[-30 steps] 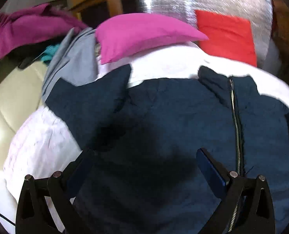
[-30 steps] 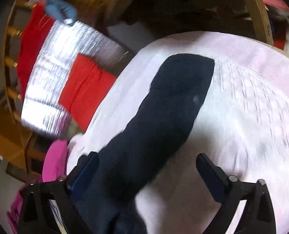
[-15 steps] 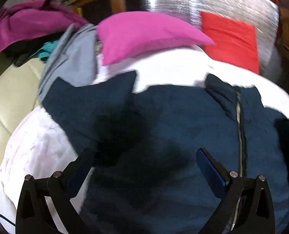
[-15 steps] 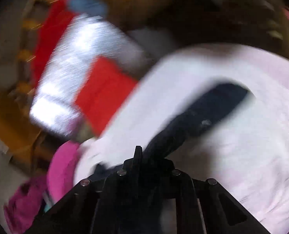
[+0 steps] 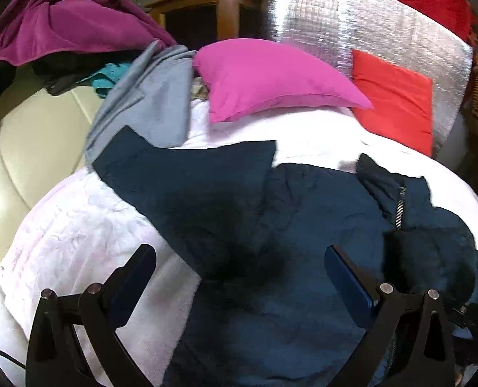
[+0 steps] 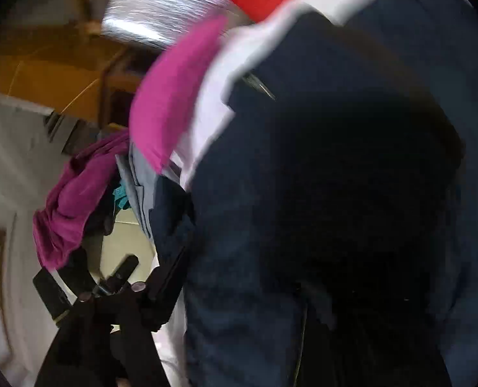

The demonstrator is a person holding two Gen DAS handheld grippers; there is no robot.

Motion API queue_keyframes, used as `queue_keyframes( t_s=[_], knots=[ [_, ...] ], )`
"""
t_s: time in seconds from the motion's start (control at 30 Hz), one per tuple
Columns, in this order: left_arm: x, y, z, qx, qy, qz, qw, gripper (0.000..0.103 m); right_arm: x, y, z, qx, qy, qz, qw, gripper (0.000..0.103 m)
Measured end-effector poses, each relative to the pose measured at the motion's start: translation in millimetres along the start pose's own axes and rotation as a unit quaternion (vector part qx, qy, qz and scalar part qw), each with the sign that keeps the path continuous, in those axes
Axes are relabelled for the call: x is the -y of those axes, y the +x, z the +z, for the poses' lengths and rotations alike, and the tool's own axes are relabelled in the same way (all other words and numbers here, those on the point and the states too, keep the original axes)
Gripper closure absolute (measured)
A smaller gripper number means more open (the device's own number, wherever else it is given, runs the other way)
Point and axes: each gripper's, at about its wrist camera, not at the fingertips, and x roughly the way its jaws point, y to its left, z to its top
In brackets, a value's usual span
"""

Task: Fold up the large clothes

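Both jaws wide above jacket (image 5: 303,225)

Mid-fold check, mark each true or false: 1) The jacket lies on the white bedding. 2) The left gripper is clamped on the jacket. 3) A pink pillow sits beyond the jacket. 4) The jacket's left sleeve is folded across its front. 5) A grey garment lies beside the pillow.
1) True: the jacket lies on the bedding.
2) False: the left gripper is open above it.
3) True: the pillow lies beyond.
4) False: the sleeve lies spread outward.
5) True: the grey garment.
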Motion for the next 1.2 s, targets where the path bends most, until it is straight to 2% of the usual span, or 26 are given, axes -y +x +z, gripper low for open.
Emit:
queue_keyframes(
  t_s=[0.07,0.13,0.2,0.27,0.37,0.4,0.43,0.5,0.6,0.67,0.73,0.77,0.83,0.87,0.93,1.0,1.07,1.13,1.2],
  knots=[
    [6.5,-1.4,-2.1,-0.003,0.006,-0.025,0.9997,0.0,1.8,-25.4,-4.5,0.01,0.007,0.013,1.0,0.029],
    [19.3,-3.3,-6.0,-0.009,0.018,-0.06,0.998,0.0,2.9,-69.2,-6.2,0.03,0.007,0.051,0.998,0.02],
    [36.6,-4.9,-9.8,-0.015,0.038,-0.092,0.9949,0.0,3.9,-113.4,-3.9,0.078,-0.007,0.054,0.995,0.017],
    [59.6,-8.5,-15.5,-0.015,0.067,-0.121,0.9903,0.0,17.5,-156.7,1.3,0.153,-0.016,0.001,0.988,0.017],
    [102.5,-10.1,-27.1,-0.027,0.11,-0.17,0.9789,0.0,52.4,-183.5,16.7,0.213,0.011,-0.117,0.97,0.017],
    [112.4,-9.2,-29.8,-0.03,0.118,-0.178,0.9765,0.0,63.6,-186.9,21.9,0.22,0.018,-0.145,0.965,0.02],
    [125.8,-7.0,-33.6,-0.034,0.129,-0.184,0.9739,0.0,70.7,-183.5,26.0,0.221,0.022,-0.164,0.961,0.027],
    [148.7,-1.6,-40.9,-0.041,0.147,-0.183,0.9712,0.0,87.7,-176.5,37.3,0.216,0.037,-0.184,0.958,0.036],
    [178.2,10.6,-49.4,-0.049,0.166,-0.168,0.9706,0.0,101.9,-158.6,49.0,0.213,0.049,-0.196,0.956,0.036],
    [193.6,21.0,-52.7,-0.054,0.176,-0.15,0.9713,0.0,107.3,-142.3,55.0,0.191,0.049,-0.187,0.962,0.049],
    [200.5,28.0,-56.0,-0.053,0.182,-0.139,0.9721,0.0,101.2,-130.4,59.9,0.183,0.034,-0.208,0.96,0.068],
    [200.3,31.1,-57.2,-0.051,0.184,-0.135,0.9722,0.001,99.4,-128.3,60.6,0.185,0.026,-0.217,0.958,0.071],
    [197.8,37.8,-57.7,-0.048,0.185,-0.15,0.97,0.016,90.0,-127.9,60.7,0.198,0.027,-0.214,0.956,0.082],
    [195.1,40.8,-57.3,-0.055,0.183,-0.166,0.9676,0.037,85.4,-128.8,60.4,0.206,0.026,-0.208,0.956,0.082],
    [181.9,44.5,-50.4,-0.067,0.156,-0.182,0.9685,0.048,74.8,-129.2,61.9,0.211,0.014,-0.208,0.955,0.084],
    [166.0,44.8,-42.3,-0.071,0.126,-0.197,0.9696,0.064,72.8,-128.0,61.5,0.21,0.002,-0.22,0.953,0.084],
    [152.7,43.6,-34.5,-0.077,0.107,-0.206,0.9697,0.071,75.2,-126.6,61.4,0.207,0.005,-0.227,0.952,0.084],
    [134.5,39.6,-26.8,-0.081,0.089,-0.216,0.969,0.072,81.9,-131.5,58.9,0.205,0.013,-0.226,0.952,0.084],
    [116.4,33.9,-21.6,-0.077,0.082,-0.208,0.9718,0.072,82.8,-131.7,57.3,0.208,0.017,-0.228,0.951,0.084]
  ],
)
